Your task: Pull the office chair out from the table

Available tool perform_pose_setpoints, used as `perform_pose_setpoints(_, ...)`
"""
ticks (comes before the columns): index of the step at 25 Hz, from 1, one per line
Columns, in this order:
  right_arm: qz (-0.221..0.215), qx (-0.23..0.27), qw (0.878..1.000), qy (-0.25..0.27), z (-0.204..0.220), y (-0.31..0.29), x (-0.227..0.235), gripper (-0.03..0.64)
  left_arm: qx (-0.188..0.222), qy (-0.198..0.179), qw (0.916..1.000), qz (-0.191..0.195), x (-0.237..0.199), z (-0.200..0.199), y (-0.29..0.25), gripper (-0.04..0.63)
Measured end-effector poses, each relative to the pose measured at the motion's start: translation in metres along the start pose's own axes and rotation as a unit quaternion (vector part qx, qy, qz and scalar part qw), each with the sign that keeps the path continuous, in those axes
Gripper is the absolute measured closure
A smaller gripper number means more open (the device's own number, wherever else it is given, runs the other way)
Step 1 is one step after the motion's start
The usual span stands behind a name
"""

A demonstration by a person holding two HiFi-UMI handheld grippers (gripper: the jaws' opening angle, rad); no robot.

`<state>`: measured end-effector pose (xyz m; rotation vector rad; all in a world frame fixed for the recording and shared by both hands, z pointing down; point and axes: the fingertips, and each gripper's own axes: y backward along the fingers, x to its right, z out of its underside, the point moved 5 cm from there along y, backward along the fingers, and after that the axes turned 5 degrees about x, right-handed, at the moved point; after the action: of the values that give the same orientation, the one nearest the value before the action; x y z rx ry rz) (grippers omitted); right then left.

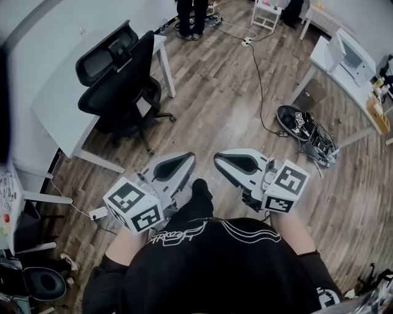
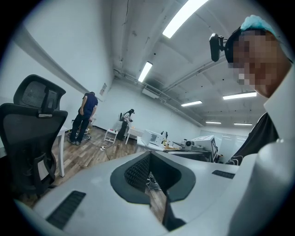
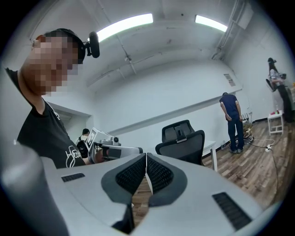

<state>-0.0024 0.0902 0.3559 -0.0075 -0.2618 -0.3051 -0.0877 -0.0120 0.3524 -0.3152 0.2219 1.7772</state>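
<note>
Your left gripper and right gripper sit side by side just in front of your chest, tips pointing toward 12 o'clock, with a narrow gap of wooden floor showing between them. In the left gripper view, the left gripper has its ribbed pads pressed together and nothing between them. The right gripper view shows the right gripper closed the same way, pad against pad and empty. The black office chair is at your 10 o'clock, well apart from both grippers. It stands against the edge of the white table, with its mesh headrest and backrest turned toward you. From the right gripper the chair appears just right of the jaw line, with the table's corner beside it. From the left gripper it is at the far left. A person stands at your 12 o'clock at the far end of the room, and a second table is at 2 o'clock.
</note>
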Motion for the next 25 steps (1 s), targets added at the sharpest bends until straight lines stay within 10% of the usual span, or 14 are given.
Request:
perform_pose_setpoints(13,-0.014,-0.060,0.998,-0.006,-0.036,-0.105,0.183,0.580,0.027,0.048,0.9967,-0.060,-0.180,-0.041,-0.088,0.589)
perform_pose_setpoints(25,-0.063,-0.059,0.996,0.037,-0.073,-0.181,0.247,0.580,0.070,-0.022,0.9922,-0.101,-0.233,-0.104,-0.078,0.588)
